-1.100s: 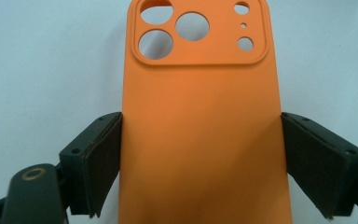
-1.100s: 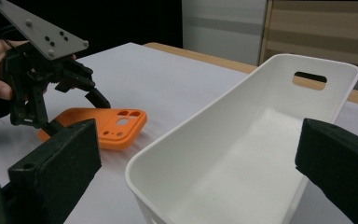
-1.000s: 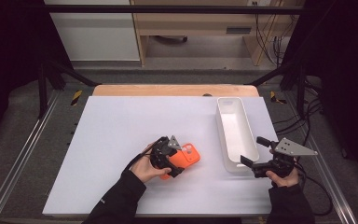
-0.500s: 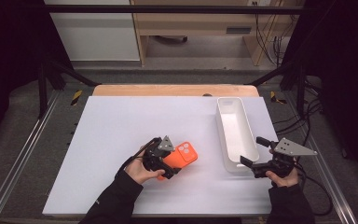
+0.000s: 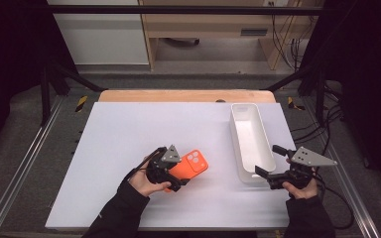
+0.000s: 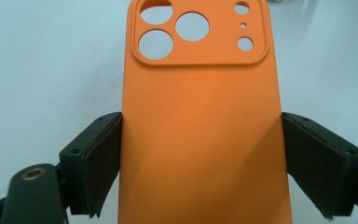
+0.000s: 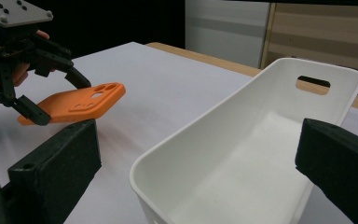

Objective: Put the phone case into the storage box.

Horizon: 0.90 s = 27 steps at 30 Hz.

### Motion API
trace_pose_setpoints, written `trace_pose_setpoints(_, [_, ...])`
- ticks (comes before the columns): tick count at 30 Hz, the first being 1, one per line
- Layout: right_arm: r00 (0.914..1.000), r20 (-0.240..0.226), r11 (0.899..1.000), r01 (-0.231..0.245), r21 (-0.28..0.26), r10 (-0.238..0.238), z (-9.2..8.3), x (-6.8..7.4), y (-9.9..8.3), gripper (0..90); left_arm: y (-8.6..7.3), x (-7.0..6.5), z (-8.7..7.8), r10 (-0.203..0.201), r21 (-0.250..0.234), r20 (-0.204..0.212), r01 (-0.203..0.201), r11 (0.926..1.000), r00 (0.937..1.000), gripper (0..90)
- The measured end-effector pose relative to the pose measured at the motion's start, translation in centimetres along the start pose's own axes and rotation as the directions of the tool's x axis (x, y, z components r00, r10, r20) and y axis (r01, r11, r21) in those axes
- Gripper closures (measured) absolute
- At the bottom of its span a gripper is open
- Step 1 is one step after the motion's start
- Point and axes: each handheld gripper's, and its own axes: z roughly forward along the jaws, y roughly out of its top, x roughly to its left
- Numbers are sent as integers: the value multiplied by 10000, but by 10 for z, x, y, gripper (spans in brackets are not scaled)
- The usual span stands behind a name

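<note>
In the lower left-centre of the high view, the left gripper (image 5: 174, 177) pinches an orange, flat, soft-looking plastic phone case (image 5: 191, 166) across its width, with both pads (image 6: 105, 158) pressed on the long edges near its lower end. The right gripper view shows the case lifted clear of the white table sheet (image 5: 129, 129), roughly level, with its camera-cutout end pointing away from the hand.

The step in hand appears to be carrying the case rightward toward the long white plastic bin (image 5: 250, 141). To do it well, the person would likely keep the case level, hold the squeeze gentle enough that the thin shell does not bow or spring out, and raise it above the bin's near wall before moving across. Turning the case lengthwise with the bin should let it settle flat inside.

The case is a matte orange, with rounded corners and a raised square block holding three large round holes and three small ones.

At the lower right of the high view, the right gripper (image 5: 272, 167) rests just beside the bin's near end. Its jaws are spread on either side of that end and grip nothing.
</note>
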Motion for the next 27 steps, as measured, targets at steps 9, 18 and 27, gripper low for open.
trace_pose_setpoints(9, [9997, -48, 9997, 250, 56, -250, 2, 4, 2, 3, -5, -2, -4, 131, -148, -2, -131, 9998, 9999, 156])
trace_pose_setpoints(18, [9987, -136, 9986, 504, 178, -501, 6, 9, 5, 3, -8, -6, -10, 259, -414, 70, -256, 9988, 9996, 156])
trace_pose_setpoints(27, [9957, -388, 9955, 853, 413, -838, 12, 20, 9, 4, -9, -9, -15, 435, -561, 81, -429, 9975, 9990, 156])
